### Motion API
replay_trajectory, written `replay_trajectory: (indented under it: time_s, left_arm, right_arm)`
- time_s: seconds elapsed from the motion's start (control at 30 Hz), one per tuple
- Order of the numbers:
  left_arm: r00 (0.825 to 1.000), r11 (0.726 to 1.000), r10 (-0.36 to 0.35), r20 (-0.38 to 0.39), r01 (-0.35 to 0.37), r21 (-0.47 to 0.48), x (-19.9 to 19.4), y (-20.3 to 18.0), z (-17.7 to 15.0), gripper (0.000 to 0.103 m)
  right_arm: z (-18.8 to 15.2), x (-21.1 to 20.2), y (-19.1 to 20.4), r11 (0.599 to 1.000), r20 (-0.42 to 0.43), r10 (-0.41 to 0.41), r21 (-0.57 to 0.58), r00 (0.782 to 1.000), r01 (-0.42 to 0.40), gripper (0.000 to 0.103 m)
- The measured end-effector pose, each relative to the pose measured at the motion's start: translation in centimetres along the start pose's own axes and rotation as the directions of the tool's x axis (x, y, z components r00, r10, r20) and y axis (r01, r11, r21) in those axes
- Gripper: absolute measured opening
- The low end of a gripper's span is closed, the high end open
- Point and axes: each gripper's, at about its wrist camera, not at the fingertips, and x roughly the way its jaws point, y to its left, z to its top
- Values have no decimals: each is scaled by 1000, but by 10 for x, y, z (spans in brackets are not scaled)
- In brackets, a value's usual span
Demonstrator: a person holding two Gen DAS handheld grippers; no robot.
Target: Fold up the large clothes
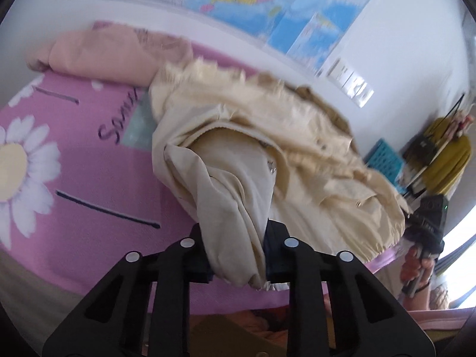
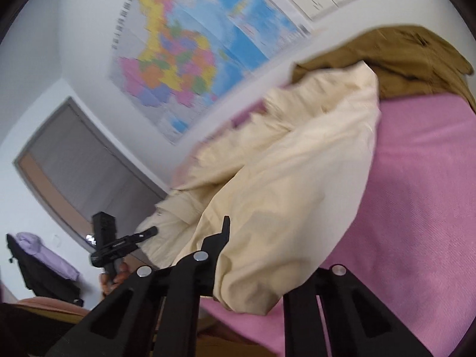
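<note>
Over the pink bedspread (image 1: 89, 160), L gripper (image 1: 235, 255) & R gripper (image 2: 247, 267) are clamping the cream jacket (image 1: 238, 136), lifting it; next, spreading it flat.

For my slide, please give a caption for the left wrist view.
Left claw clamped on a bunched fold of the cream jacket above the pink daisy blanket.

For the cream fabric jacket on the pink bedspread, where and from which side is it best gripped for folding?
Probably by its edges, as now: the left claw pinches a bunched fold of the cream fabric jacket at its near end, coming from the near edge of the pink bedspread. The right claw clamps a near edge too. Its middle is crumpled, offering no clean line.
</note>
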Motion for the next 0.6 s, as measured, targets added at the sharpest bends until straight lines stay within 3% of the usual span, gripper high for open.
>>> replay_trajectory:
  time_s: [0.1,0.17,0.2,0.33,0.43,0.5,0.57,0.6]
  left_arm:
    - [999,1000,-25,25,25,-8,-19,3,4,24]
    - [1000,1000,-14,9,14,5,-21,5,1,29]
    - [1000,1000,2,-12,-2,13,-15,7,-3,37]
    - [995,1000,10,-96,-11,-7,8,18,-20,51]
    - [992,999,8,-126,-13,-32,20,28,-29,62]
    - [989,999,-14,-147,7,-48,28,32,-33,71]
    - [988,1000,2,-153,-6,-31,31,30,-36,71]
    - [988,1000,5,-152,-9,-24,31,28,-36,64]
  right_arm:
    - [-2,-15,21,996,22,67,-53,998,-66,13]
    - [-6,-14,22,997,-6,33,-63,999,-33,15]
    - [-10,-8,16,998,-44,22,-55,999,-25,17]
    - [-28,9,-8,1000,-141,-9,24,990,12,27]
    - [-38,9,-21,997,-149,-44,63,988,54,41]
    - [-43,9,-29,993,-143,-29,108,989,45,45]
    - [-47,11,-33,991,-150,-15,126,989,34,42]
    - [-48,15,-30,993,-151,-6,118,988,25,27]
